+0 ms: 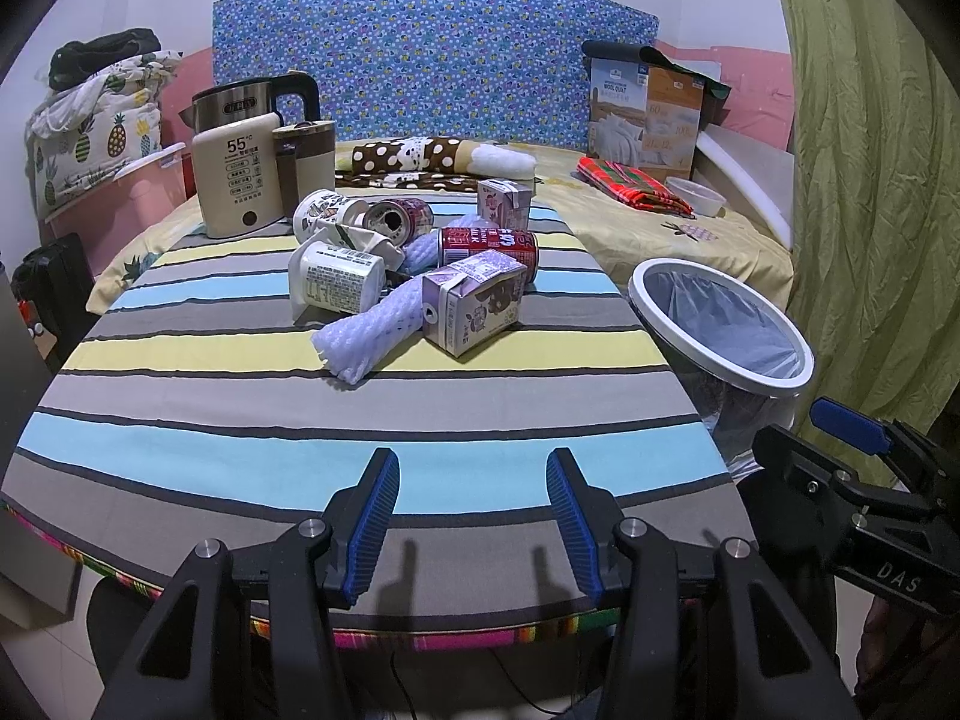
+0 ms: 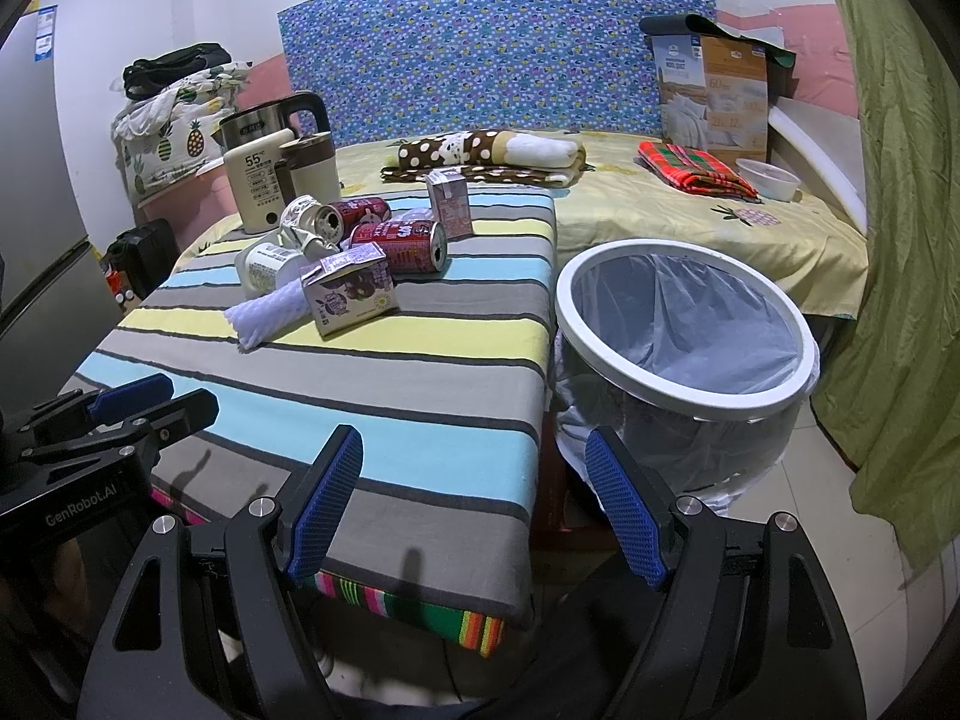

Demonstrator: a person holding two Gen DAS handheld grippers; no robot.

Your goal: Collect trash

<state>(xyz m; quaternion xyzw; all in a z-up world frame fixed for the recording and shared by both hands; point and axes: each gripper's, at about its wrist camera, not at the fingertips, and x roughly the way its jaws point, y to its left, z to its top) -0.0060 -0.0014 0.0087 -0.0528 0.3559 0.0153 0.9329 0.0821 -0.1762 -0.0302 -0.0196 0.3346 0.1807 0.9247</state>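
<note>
Fridge in R view only | L gripper spread | R gripper spread, nothing held

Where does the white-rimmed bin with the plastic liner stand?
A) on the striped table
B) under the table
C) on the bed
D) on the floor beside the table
D: the bin stands on the tiled floor just off the striped table's right edge, its liner empty.

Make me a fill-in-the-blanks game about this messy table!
1. The white-rimmed bin lined with a plastic bag has ___ inside.
2. The cream thermos shows the number ___.
3. The purple drink carton lies on the ___ tablecloth.
4. Both grippers' jaws are ___.

Missing words: nothing; 55; striped; open
</note>
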